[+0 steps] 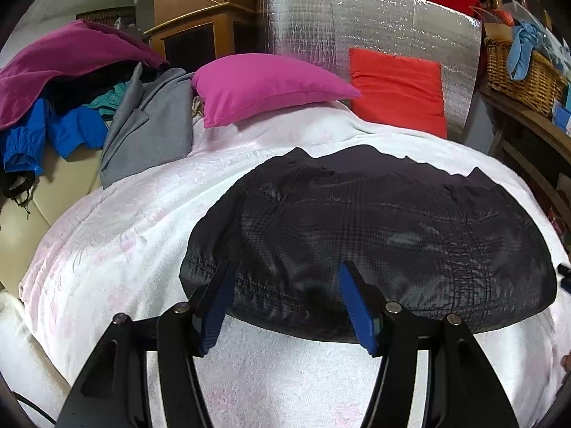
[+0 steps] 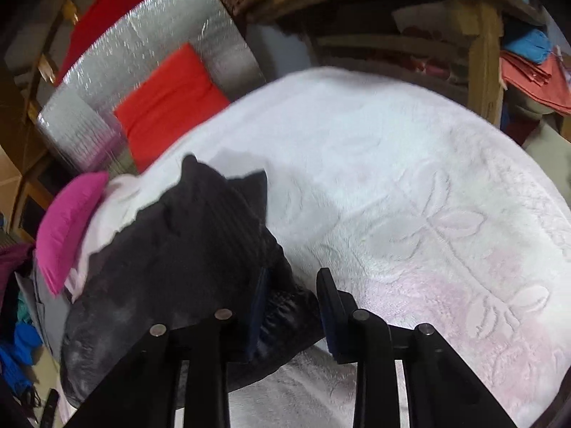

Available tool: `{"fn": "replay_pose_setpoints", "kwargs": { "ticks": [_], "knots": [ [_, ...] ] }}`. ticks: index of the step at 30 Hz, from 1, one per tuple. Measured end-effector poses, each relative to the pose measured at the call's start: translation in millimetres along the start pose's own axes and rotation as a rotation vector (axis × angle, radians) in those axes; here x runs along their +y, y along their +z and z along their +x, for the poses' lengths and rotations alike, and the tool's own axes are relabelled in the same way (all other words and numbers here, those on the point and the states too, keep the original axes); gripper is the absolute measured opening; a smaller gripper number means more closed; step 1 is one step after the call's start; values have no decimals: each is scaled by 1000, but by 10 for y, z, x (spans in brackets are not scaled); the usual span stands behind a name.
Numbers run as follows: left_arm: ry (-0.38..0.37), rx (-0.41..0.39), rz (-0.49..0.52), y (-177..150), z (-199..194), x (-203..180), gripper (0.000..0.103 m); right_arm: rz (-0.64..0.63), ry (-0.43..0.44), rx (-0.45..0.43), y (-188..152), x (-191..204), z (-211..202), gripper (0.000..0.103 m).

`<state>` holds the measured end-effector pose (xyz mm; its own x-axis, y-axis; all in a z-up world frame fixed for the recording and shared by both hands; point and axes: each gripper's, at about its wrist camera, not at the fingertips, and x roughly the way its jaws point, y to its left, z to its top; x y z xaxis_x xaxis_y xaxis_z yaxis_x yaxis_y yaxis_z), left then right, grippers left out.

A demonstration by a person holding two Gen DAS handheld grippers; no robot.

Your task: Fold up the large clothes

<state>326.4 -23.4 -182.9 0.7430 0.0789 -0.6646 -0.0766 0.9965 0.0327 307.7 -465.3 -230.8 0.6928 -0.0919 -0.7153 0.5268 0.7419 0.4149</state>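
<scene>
A dark quilted jacket (image 1: pixel 357 221) with a faint check pattern lies spread on the white bed cover (image 1: pixel 125 249). In the left wrist view my left gripper (image 1: pixel 287 299) stands open. Its blue pads straddle the jacket's near hem without pressing on it. In the right wrist view the jacket (image 2: pixel 185 249) looks bunched at its near right corner. My right gripper (image 2: pixel 292 306) is shut on that corner, and the fabric partly hides its left finger. The right gripper's tip just shows at the far right edge of the left wrist view.
A pink pillow (image 1: pixel 264 85) and a red cushion (image 1: pixel 396 85) lean at the head of the bed against a silver foil panel (image 1: pixel 357 18). A grey coat (image 1: pixel 150 132) and other heaped clothes (image 1: pixel 71 107) lie left. A wicker basket (image 1: pixel 517 71) and wooden shelves (image 2: pixel 481 53) stand right.
</scene>
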Motion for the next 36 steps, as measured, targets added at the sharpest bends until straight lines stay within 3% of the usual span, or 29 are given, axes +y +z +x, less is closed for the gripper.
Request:
{"fn": "replay_pose_setpoints", "kwargs": {
  "ticks": [1,3,7,17,26,30,36],
  "knots": [
    [5,-2,10,0,-10,-8,76,-4,-9,-31,-17,9,-97,56],
    [17,-29,29,-1,-79,-23,76,-22,-4,-112,-55,54,-308,76],
    [25,-100,34,-36,-281,-11,82,-151,7,-254,-241,281,-710,76],
    [31,-146,37,-25,-1065,119,87,-493,16,-324,-1002,987,-1450,76],
    [101,-315,63,97,-2126,115,90,-529,58,-329,-1047,1238,-2331,81],
    [78,-370,78,68,-2536,92,96,-547,57,-328,-1086,1288,-2765,81],
    [15,-381,78,11,-2988,94,97,-551,39,-340,-1189,1229,-3289,81]
  ]
}}
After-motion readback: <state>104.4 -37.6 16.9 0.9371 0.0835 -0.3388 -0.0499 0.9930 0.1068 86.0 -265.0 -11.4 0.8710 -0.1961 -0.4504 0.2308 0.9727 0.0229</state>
